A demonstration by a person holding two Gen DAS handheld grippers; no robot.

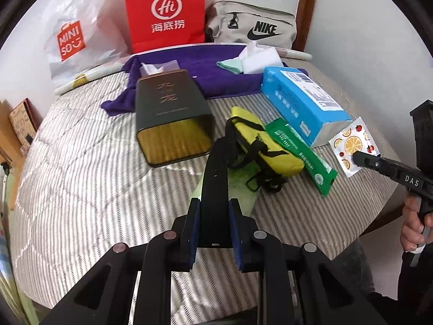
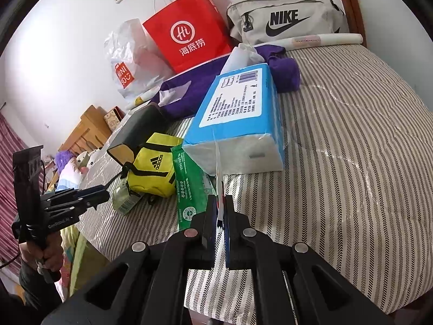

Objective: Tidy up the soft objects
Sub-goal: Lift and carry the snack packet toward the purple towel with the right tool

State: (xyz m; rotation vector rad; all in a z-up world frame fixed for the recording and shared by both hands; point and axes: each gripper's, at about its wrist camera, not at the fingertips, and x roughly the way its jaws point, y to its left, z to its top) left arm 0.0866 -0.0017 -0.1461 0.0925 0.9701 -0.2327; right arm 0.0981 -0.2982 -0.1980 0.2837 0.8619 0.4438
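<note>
On the striped bed lies a yellow pouch (image 1: pixel 270 146) (image 2: pixel 151 168) with a black strap (image 1: pixel 216 178). My left gripper (image 1: pixel 213 205) (image 2: pixel 106 191) is shut on that strap, which runs taut from its fingers up to the pouch. A pale green packet (image 1: pixel 242 191) (image 2: pixel 123 200) lies beneath the strap. At the right of the left wrist view, my right gripper (image 1: pixel 357 157) (image 2: pixel 219 200) is shut on a small white sachet (image 1: pixel 351 143) printed with orange slices. In its own view the sachet shows edge-on between the pads.
A green wipes packet (image 1: pixel 300 154) (image 2: pixel 189 189) and a blue tissue pack (image 1: pixel 300 103) (image 2: pixel 238 119) lie right of the pouch. A dark open-ended box (image 1: pixel 173 119) lies left. Behind are a purple towel (image 1: pixel 194 73), a red paper bag (image 1: pixel 165 13), a white plastic bag (image 1: pixel 78 29) and a grey bag (image 1: pixel 251 24).
</note>
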